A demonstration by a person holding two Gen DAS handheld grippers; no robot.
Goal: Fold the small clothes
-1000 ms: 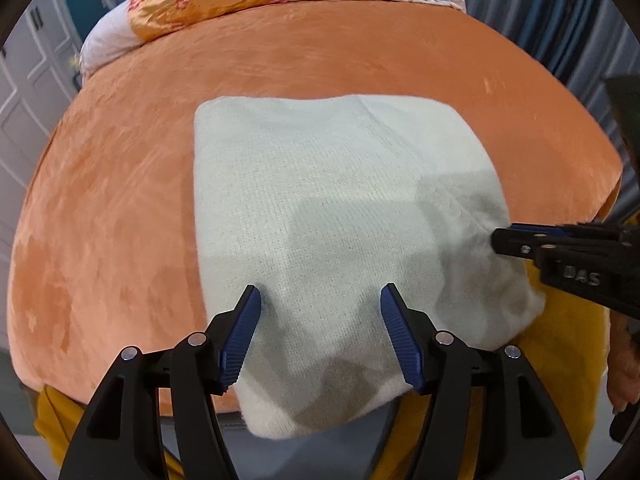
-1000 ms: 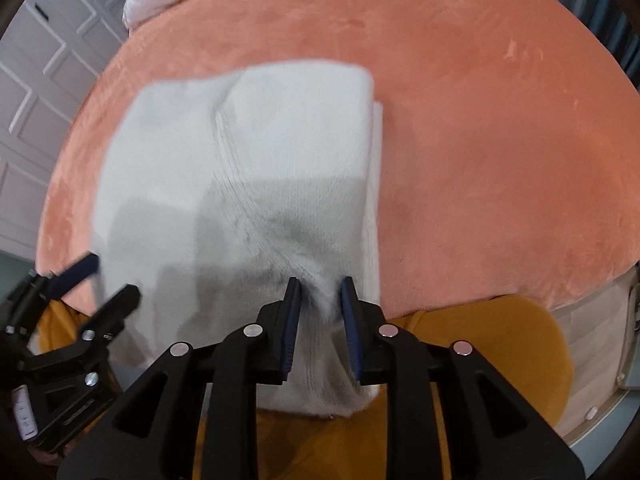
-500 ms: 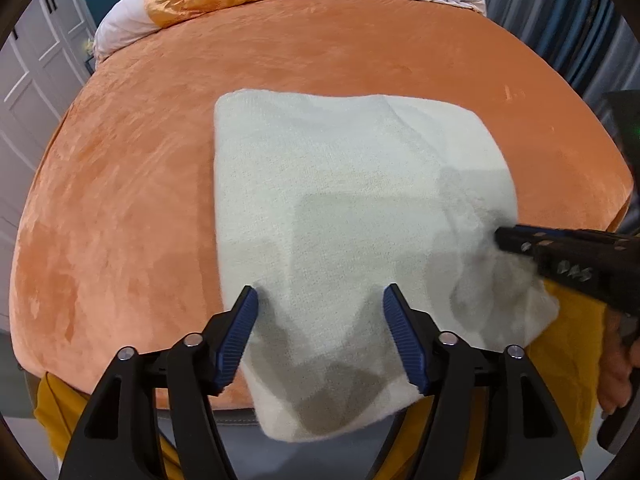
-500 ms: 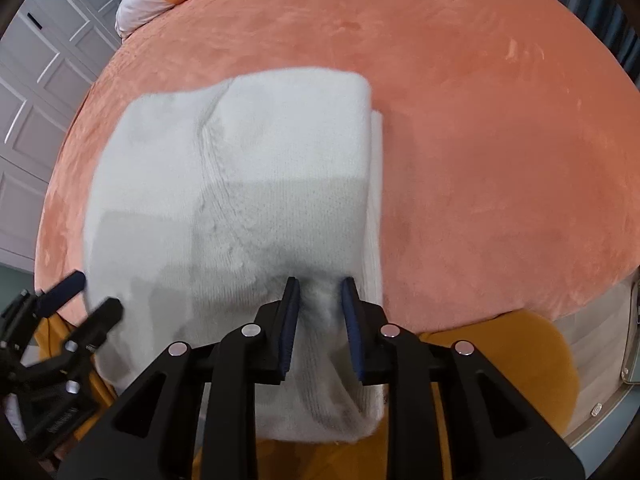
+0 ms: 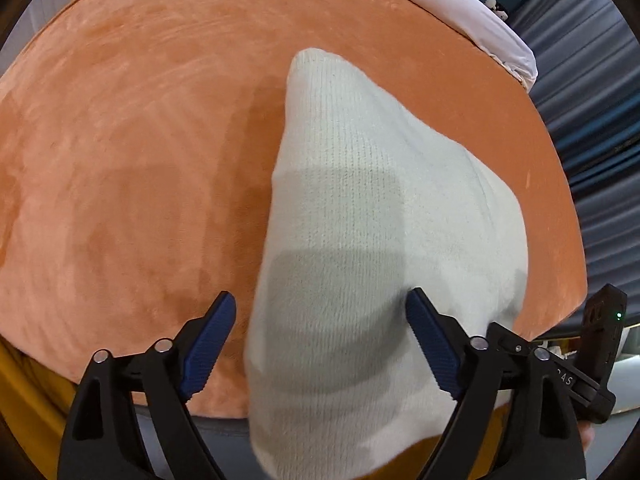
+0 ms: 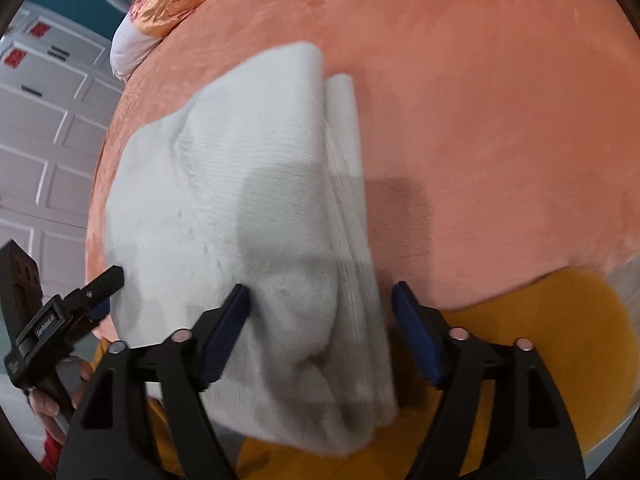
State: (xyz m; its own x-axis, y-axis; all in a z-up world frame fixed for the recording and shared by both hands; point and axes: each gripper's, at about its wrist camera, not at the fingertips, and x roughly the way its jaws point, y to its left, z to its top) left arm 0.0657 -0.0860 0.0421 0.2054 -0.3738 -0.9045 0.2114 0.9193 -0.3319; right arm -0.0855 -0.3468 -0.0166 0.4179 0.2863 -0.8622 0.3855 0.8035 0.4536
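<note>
An orange velvety bed (image 5: 140,140) is filling most of both views, and a folded white knit garment (image 5: 360,240) is lying on its near edge, hanging over slightly. The left gripper (image 5: 320,336) is hovering with its jaws opening, the garment's near end lying between them, unpressed. The right gripper (image 6: 320,332) is also opening its jaws, straddling the garment's layered right edge without pinching it. Beyond the jaws, a floral orange pillow (image 6: 176,4) is resting at the bed's far end. White panelled cupboards (image 6: 44,140) are standing left, and dark curtains (image 5: 592,112) are hanging right.
</note>
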